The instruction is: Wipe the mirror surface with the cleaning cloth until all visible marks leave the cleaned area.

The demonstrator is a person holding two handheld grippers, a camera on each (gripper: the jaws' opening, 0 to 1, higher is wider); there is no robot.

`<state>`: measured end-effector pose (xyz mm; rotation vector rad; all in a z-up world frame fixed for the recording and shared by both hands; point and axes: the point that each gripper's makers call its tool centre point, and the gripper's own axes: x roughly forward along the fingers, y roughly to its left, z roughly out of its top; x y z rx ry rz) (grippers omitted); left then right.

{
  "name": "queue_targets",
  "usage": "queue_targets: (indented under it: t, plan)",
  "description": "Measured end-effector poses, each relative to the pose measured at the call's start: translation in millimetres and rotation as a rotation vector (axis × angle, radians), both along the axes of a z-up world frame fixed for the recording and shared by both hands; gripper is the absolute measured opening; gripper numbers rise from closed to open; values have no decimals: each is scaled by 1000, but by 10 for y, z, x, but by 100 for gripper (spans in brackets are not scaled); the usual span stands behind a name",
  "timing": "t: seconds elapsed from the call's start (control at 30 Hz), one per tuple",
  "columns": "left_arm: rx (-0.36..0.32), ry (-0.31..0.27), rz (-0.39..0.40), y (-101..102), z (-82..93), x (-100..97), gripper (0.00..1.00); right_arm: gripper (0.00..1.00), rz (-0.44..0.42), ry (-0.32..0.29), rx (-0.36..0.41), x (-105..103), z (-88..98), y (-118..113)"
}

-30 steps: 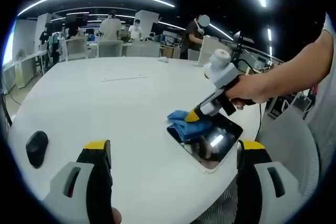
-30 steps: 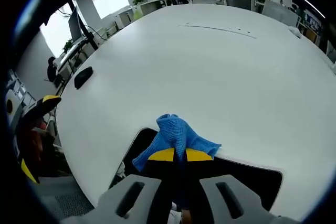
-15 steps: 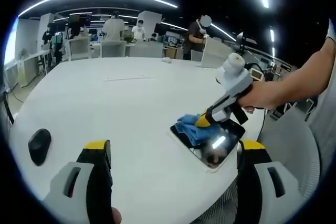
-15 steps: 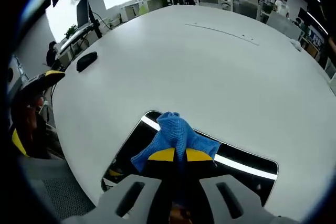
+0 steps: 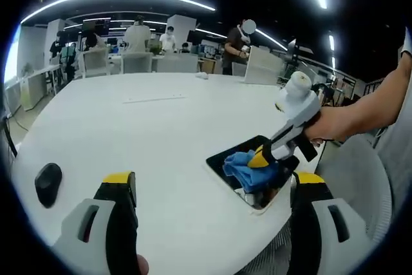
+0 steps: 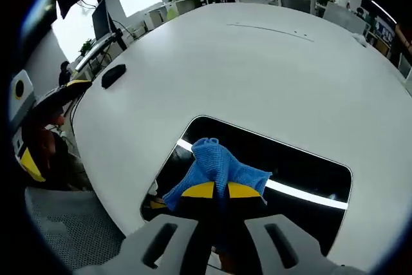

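Note:
A dark rectangular mirror point(image 6: 283, 159) lies flat near the edge of a round white table point(image 6: 257, 75). My right gripper point(image 6: 217, 190) is shut on a blue cleaning cloth point(image 6: 215, 165), which rests on the mirror's near part. In the left gripper view the right gripper point(image 5: 262, 157), held by a hand, presses the blue cloth point(image 5: 244, 165) onto the mirror point(image 5: 241, 152) at the table's right edge. My left gripper point(image 5: 212, 188) hovers open over the near table edge, holding nothing, well left of the mirror.
A black computer mouse point(image 5: 47, 181) lies on the table's left side, also seen as the mouse point(image 6: 114, 74). Office chairs, desks and several people stand beyond the table's far edge. A grey mesh chair point(image 6: 71, 223) sits below the near rim.
The right gripper has drawn the cloth back across the mirror toward the table's near edge. More mirror now shows beyond the cloth. The left gripper has stayed put.

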<state>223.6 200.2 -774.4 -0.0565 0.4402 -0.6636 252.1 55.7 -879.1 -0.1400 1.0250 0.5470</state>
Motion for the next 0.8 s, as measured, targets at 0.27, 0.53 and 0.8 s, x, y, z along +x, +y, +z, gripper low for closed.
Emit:
queue_targets:
  t: [0.27,0.53,0.8]
  plan:
    - [0,-9,-6,-24,22,1,99,0,13,-8,0,-143,2,-3]
    - [8,-3,5,-8,-15,-39,99,0,-5,10,22,-240,8,-9]
    - [11,1,3,-24,-34,-63,99,0,-8,30,47,-361,7,3]
